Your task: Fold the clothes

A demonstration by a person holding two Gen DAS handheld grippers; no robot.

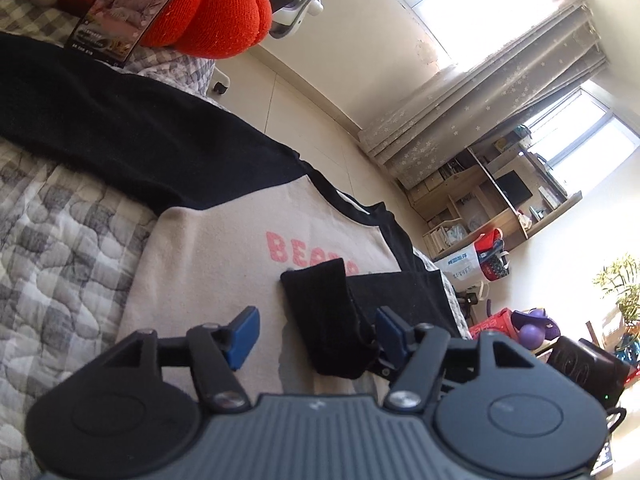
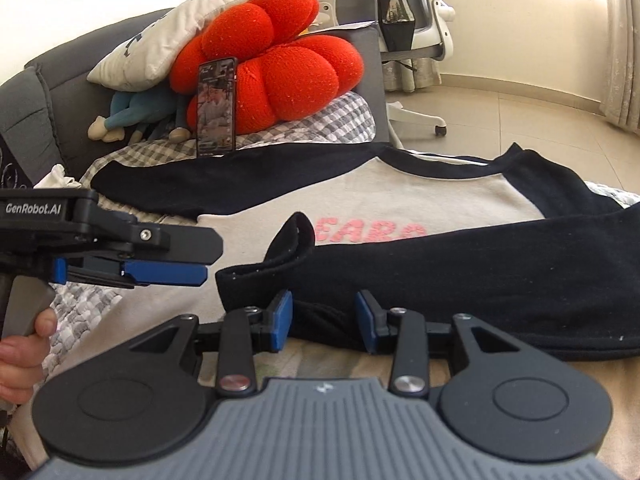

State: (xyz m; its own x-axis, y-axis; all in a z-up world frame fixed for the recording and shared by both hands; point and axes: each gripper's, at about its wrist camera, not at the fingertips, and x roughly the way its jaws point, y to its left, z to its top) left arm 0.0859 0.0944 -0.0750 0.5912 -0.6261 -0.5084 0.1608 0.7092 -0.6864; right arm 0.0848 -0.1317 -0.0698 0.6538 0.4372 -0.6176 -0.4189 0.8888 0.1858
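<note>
Spread flat across the bed (image 2: 352,116), front side up: a raglan sweatshirt (image 2: 400,204) with a pale body, black sleeves and pink lettering (image 1: 280,246) on the chest. One black sleeve (image 2: 460,276) already laid across the chest, its cuff (image 2: 292,240) curling up beside the letters. Right gripper (image 2: 325,320) down low at the near edge of that folded sleeve, blue pads (image 2: 282,320) set apart with dark fabric lying between them, not pinching. Left gripper (image 2: 168,274) hovering just above the pale body, seen side-on from the right wrist view, handle held in a hand (image 2: 24,356) at the left edge. From its own camera, same left gripper (image 1: 316,332) spread wide, blue pads (image 1: 244,336) well apart, the cuff (image 1: 320,312) lying between them, nearer the right-hand pad, whether touching it hard to tell. Other black sleeve (image 1: 120,128) stretched out straight toward the head of the bed, untouched. Grey checked quilt (image 1: 60,240) under everything. Behind the sweatshirt, a big red knotted cushion (image 2: 272,68), a phone (image 2: 216,108) propped upright against it with its screen lit, a white pillow (image 2: 160,44) leaning on top, a blue plush toy (image 2: 132,116) tucked below. Office chair (image 2: 412,32) beyond the bed's edge. In the left wrist view, curtains (image 1: 480,108) at a bright window and a wooden shelf unit (image 1: 492,196) against the far wall.
</note>
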